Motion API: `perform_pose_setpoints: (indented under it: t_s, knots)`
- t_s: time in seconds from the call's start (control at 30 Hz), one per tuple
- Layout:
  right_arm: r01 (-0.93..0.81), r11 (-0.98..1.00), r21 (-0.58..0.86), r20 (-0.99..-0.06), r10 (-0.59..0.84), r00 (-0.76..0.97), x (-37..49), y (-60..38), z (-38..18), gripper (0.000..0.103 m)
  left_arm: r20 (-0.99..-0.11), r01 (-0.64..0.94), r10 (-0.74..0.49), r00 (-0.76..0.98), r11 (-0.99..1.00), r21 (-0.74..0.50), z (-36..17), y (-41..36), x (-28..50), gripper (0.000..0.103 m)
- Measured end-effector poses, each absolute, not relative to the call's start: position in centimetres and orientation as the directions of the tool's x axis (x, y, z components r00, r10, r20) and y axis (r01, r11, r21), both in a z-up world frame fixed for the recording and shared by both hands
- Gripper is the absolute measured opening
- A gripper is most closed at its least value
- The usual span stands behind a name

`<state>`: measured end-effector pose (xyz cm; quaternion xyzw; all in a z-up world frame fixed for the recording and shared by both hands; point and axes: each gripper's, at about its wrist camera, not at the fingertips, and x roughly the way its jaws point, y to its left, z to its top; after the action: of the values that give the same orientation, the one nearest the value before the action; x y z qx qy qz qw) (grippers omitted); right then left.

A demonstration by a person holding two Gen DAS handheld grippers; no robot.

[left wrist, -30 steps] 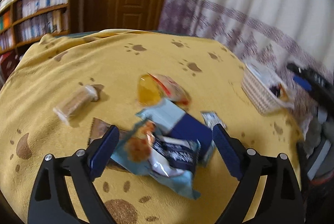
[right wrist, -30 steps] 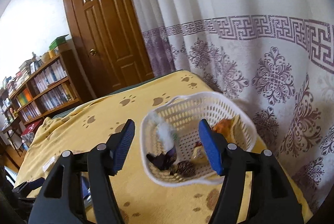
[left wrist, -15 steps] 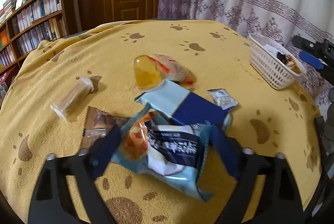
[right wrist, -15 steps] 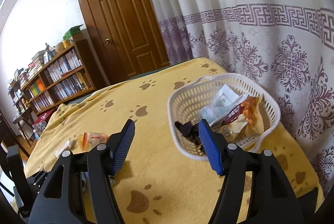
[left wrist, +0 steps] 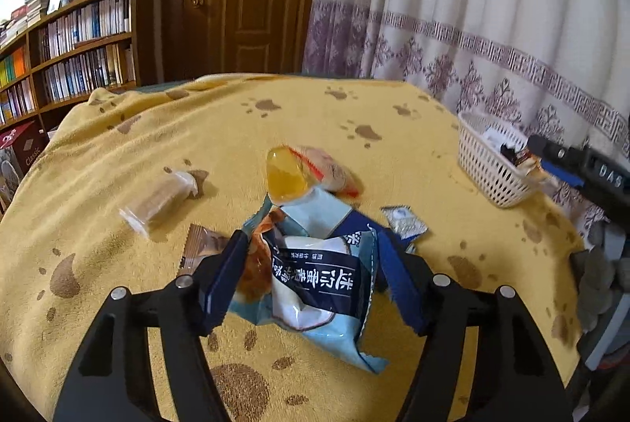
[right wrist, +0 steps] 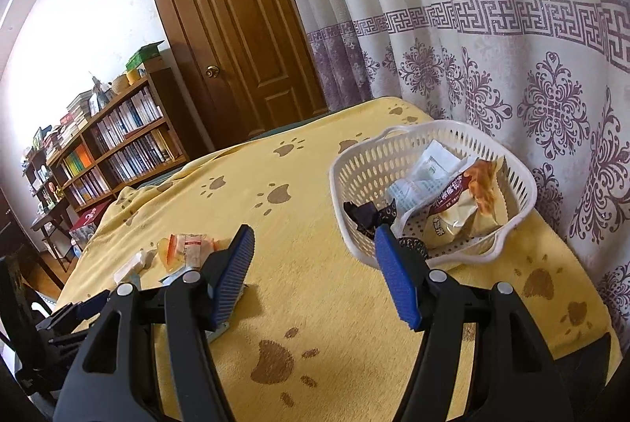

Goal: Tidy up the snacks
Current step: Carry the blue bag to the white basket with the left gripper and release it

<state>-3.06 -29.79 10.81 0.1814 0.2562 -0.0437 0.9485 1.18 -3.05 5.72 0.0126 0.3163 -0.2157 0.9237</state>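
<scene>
Lengthwise, the blue snack packet (left wrist: 315, 288) points toward the camera.

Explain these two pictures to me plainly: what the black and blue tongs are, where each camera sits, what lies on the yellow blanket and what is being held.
No robot here: a person holds a two-fingered gripper in each hand, each with a camera looking along its fingers. In the left view, the left gripper has just been closing its jaws, and its blue fingers now press a light blue snack bag. Other snacks lie loose on the yellow blanket: an orange jelly pack, a clear-wrapped bar and a brown packet. In the right view, the right gripper is open and empty near a white basket that already holds a few snacks.
</scene>
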Motion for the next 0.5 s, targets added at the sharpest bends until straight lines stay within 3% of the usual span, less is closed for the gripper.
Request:
perform_pose_setpoints:
  t_s: [0.5]
  knots:
    - [0.213, 0.906, 0.365, -0.5, -0.002, 0.866, -6.4, -32.7, 9.2, 0.065, -0.55, 0.453, -0.432, 0.715, 0.885, -0.106, 8.6, -6.7, 0.2, 0.068]
